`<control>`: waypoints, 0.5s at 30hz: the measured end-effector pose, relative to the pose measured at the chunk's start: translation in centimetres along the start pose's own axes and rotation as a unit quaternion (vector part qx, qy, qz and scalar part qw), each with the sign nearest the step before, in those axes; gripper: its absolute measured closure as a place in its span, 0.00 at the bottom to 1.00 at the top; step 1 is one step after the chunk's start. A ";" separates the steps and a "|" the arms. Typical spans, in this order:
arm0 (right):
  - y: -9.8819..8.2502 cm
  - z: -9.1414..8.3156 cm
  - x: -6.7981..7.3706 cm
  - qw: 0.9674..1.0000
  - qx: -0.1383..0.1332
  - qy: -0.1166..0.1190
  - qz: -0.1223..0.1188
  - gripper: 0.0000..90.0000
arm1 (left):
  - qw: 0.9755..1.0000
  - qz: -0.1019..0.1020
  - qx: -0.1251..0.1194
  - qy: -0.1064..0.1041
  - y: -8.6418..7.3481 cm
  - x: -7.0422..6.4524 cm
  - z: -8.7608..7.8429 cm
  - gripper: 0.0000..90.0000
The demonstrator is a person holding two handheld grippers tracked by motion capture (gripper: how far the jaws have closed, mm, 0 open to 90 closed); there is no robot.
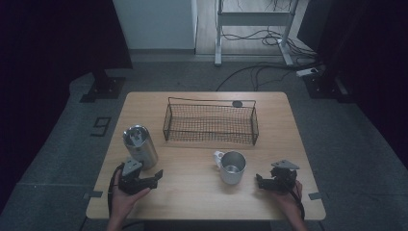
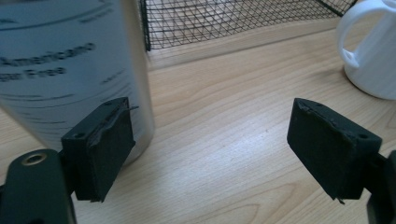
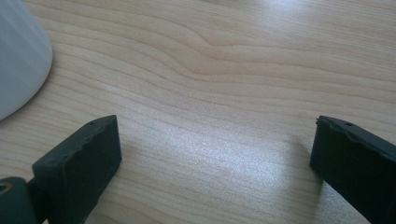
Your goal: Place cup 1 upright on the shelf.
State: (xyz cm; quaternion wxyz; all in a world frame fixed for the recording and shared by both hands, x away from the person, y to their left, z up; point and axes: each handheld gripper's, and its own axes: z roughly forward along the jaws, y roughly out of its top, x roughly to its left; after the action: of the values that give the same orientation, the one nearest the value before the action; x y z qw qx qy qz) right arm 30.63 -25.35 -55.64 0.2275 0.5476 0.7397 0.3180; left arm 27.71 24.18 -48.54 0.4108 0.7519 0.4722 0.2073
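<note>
We take the silver can as the thing of the work: it stands upright at the near left of the wooden table, and printed text is on its side. Our left gripper lies just near of it, and in the left gripper view the can is right next to one pad while the jaws stand apart with only bare wood between them, so nothing is held; we judge the gripper is placed there to take the can or has let it go. To the right of the can, near the middle of the near side, the white mug stands upright with its handle turned to the far left, and it looks empty inside. Our right gripper rests just right of the mug, its jaws wide apart over bare wood. Farther, across the middle of the table, the black wire basket is empty, probably waiting to receive things.
</note>
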 end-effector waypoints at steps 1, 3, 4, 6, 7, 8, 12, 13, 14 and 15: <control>0.0 0.0 0.0 1.000 0.000 0.000 0.000 0.02 | 1.000 -0.002 -0.002 0.003 0.0 0.1 -0.1 0.16; 0.0 0.0 0.0 1.000 0.000 0.000 0.000 0.02 | 1.000 -0.006 -0.003 0.006 0.0 0.4 -0.2 0.17; 0.0 0.0 0.0 1.000 0.000 0.000 0.000 0.02 | 1.000 -0.006 -0.003 0.006 0.0 0.4 -0.2 0.17; 0.0 0.0 0.0 1.000 0.000 0.000 0.000 0.02 | 1.000 -0.010 -0.003 0.007 -0.1 0.7 -0.3 0.16; 0.0 0.0 0.0 1.000 0.000 0.000 0.000 0.02 | 1.000 -0.014 -0.004 0.005 -0.1 0.9 -0.4 0.16; 0.0 0.0 0.0 1.000 0.000 0.000 0.000 0.02 | 1.000 -0.014 -0.004 0.005 -0.1 0.9 -0.4 0.16; 0.0 0.0 0.0 1.000 0.000 0.000 0.000 0.02 | 1.000 -0.020 -0.007 0.000 -0.2 1.2 -0.5 0.16; 0.0 0.0 0.0 1.000 0.000 0.000 0.000 0.02 | 1.000 -0.023 -0.009 0.000 -0.2 1.3 -0.6 0.16; 0.0 0.0 0.0 1.000 0.000 0.000 0.000 0.02 | 1.000 -0.024 -0.009 0.000 -0.2 1.4 -0.7 0.16; 0.0 0.0 0.0 1.000 0.000 0.000 0.000 0.02 | 1.000 -0.025 -0.010 0.001 -0.2 1.4 -0.7 0.16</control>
State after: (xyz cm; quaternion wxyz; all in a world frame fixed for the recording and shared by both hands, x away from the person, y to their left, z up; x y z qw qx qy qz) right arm 30.63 -25.35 -55.64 0.2275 0.5476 0.7397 0.3180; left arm 27.78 25.78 -48.42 0.4229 0.7357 0.4888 0.2026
